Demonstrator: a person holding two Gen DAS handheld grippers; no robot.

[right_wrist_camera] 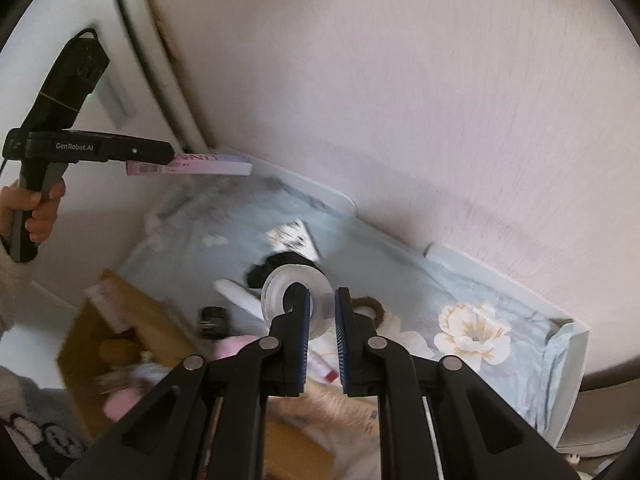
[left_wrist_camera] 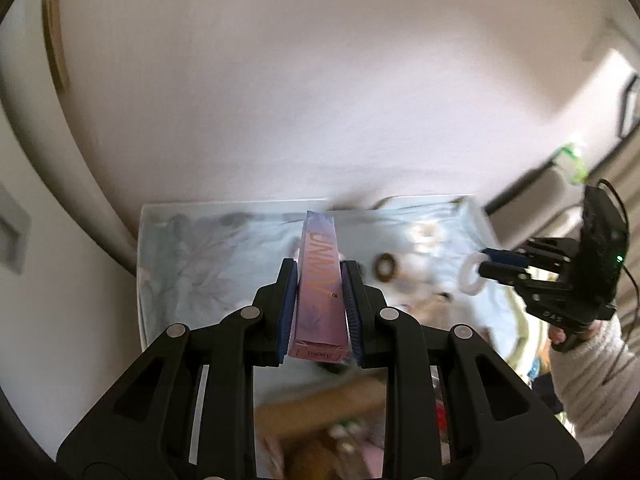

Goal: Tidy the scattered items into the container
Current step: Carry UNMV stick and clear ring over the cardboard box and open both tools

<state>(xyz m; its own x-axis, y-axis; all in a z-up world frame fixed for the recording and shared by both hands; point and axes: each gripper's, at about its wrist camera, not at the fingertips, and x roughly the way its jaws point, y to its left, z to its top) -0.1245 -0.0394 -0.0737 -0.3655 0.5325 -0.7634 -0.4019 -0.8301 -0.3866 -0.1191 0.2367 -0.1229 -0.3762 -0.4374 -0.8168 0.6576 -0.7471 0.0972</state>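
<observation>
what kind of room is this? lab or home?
Probably a home, likely a bedroom corner: a pale blue flower-printed cloth covers a white-rimmed surface against a plain wall, a brown cardboard box sits below it, and small personal items such as a brown hair tie lie scattered.

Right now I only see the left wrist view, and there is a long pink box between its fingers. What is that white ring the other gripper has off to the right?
Observer: It is a clear tape roll; the right gripper has one finger through its hole and pinches its wall.
Operator: Is there a container somewhere? I just see a brown blur at the bottom.
Observer: Yes, a brown cardboard box sits at the near edge of the floral cloth, with pink things inside.
Operator: Anything left on the cloth?
Observer: A small black jar stands by the box, and the pink box in the left gripper shows a barcode on its side.
</observation>
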